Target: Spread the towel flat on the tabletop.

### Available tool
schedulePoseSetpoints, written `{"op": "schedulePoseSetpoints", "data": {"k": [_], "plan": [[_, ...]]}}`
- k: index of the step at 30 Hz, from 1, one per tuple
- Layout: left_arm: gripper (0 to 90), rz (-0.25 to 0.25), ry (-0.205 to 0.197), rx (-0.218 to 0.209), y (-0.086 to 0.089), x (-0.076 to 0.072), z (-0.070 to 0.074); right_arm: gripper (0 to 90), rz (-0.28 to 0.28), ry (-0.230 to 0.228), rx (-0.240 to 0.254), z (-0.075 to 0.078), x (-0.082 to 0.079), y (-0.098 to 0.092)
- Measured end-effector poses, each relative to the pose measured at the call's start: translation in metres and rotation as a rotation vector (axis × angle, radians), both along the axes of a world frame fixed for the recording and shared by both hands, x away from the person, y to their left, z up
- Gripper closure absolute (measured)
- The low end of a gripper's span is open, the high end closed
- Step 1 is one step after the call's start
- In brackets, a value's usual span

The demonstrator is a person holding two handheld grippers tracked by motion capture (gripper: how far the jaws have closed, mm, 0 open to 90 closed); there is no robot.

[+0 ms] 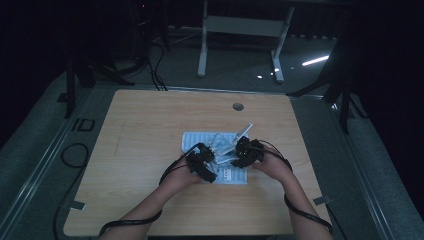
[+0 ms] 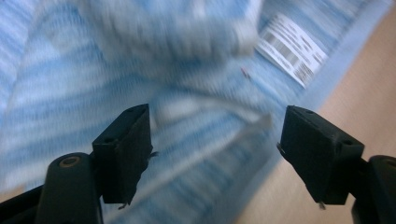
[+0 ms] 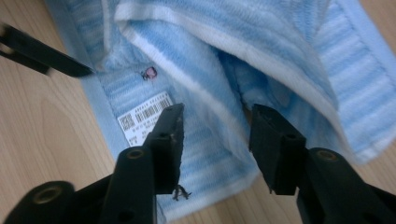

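A light blue striped towel (image 1: pixel 200 140) lies at the middle of the wooden table (image 1: pixel 150 200), with one corner (image 1: pixel 243 131) standing up. My left gripper (image 1: pixel 211 154) hovers at its near left part. In the left gripper view the left gripper (image 2: pixel 215 135) is open, its jaws wide apart over the blurred towel (image 2: pixel 56 93) and white label (image 2: pixel 292 53). My right gripper (image 1: pixel 231 157) is at the towel's near right. In the right gripper view the right gripper (image 3: pixel 215 135) is open, with a white-hemmed fold of the towel (image 3: pixel 289 42) running between its jaws beside the label (image 3: pixel 142 116).
A round cable hole (image 1: pixel 238 106) sits in the tabletop beyond the towel. A white desk frame (image 1: pixel 240 30) stands on the floor behind the table. Black cables (image 1: pixel 75 155) lie on the floor at the left. Bare wood surrounds the towel.
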State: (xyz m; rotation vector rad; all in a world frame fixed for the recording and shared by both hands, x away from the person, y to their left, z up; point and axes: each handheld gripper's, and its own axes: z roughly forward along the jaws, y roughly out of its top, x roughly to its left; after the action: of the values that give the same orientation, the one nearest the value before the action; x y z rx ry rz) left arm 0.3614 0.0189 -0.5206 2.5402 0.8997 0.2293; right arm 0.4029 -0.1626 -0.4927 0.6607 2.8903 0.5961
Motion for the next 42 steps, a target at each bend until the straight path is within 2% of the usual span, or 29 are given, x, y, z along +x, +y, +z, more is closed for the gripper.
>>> {"op": "schedulePoseSetpoints", "data": {"k": [2,3,6,7,8,9,10,11,12,13,16,20,25,33,35,36,37,40,41,42], "plan": [[24.9,0.002,-0.004,-0.002,-0.002,0.002,-0.001,56.0,0.003,0.012,0.002,-0.002,0.001,0.002],[24.9,0.019,-0.023,0.000,-0.006,0.004,-0.004,59.8,0.005,0.015,-0.002,-0.003,0.002,0.003],[36.9,0.034,-0.038,-0.010,-0.007,0.009,-0.007,75.4,0.013,0.024,-0.015,-0.009,0.004,0.008],[43.6,0.037,-0.050,-0.007,-0.008,0.009,-0.007,79.7,0.017,0.027,-0.017,-0.010,0.004,0.008],[46.2,0.035,-0.058,-0.007,-0.008,0.009,-0.006,84.7,0.014,0.032,-0.018,-0.010,0.003,0.009],[54.0,0.036,-0.063,-0.005,-0.008,0.009,-0.005,89.4,0.021,0.020,-0.019,-0.010,0.003,0.009],[64.4,0.035,-0.070,-0.003,-0.008,0.009,-0.004,89.6,0.014,0.012,-0.015,-0.010,0.003,0.009],[69.9,0.033,-0.071,-0.003,-0.007,0.009,-0.002,89.8,0.005,0.007,-0.009,-0.009,0.002,0.009],[81.2,0.033,-0.076,-0.012,-0.006,0.009,0.000,90.0,0.009,-0.001,-0.005,-0.008,0.002,0.008],[83.5,0.031,-0.085,-0.011,-0.006,0.008,0.002,90.0,0.008,-0.008,-0.006,-0.007,0.001,0.008],[85.3,0.024,-0.086,-0.029,-0.001,0.007,0.008,90.0,0.002,-0.031,0.002,-0.002,0.000,0.006],[85.5,0.032,-0.111,-0.035,0.006,0.006,0.019,90.0,-0.006,-0.065,0.014,0.005,-0.001,0.001],[86.0,0.043,-0.131,-0.077,0.020,0.004,0.036,90.0,-0.036,-0.092,0.036,0.017,-0.001,-0.009],[86.0,0.049,-0.169,-0.124,0.045,-0.007,0.074,90.0,-0.098,-0.126,0.073,0.039,0.000,-0.035],[86.0,0.056,-0.165,-0.163,0.054,-0.009,0.084,90.0,-0.114,-0.133,0.085,0.044,0.000,-0.042],[86.0,0.057,-0.178,-0.159,0.057,-0.010,0.089,90.0,-0.119,-0.135,0.092,0.046,0.001,-0.045],[86.0,0.066,-0.197,-0.159,0.061,-0.011,0.094,90.0,-0.126,-0.136,0.092,0.048,0.001,-0.048],[86.0,0.118,-0.210,-0.164,0.075,-0.005,0.101,90.0,-0.153,-0.139,0.081,0.049,0.003,-0.056],[86.0,0.129,-0.196,-0.158,0.080,-0.001,0.100,90.0,-0.169,-0.139,0.082,0.048,0.005,-0.059],[85.9,0.157,-0.199,-0.150,0.085,0.003,0.098,90.0,-0.181,-0.126,0.085,0.047,0.007,-0.062]]}}
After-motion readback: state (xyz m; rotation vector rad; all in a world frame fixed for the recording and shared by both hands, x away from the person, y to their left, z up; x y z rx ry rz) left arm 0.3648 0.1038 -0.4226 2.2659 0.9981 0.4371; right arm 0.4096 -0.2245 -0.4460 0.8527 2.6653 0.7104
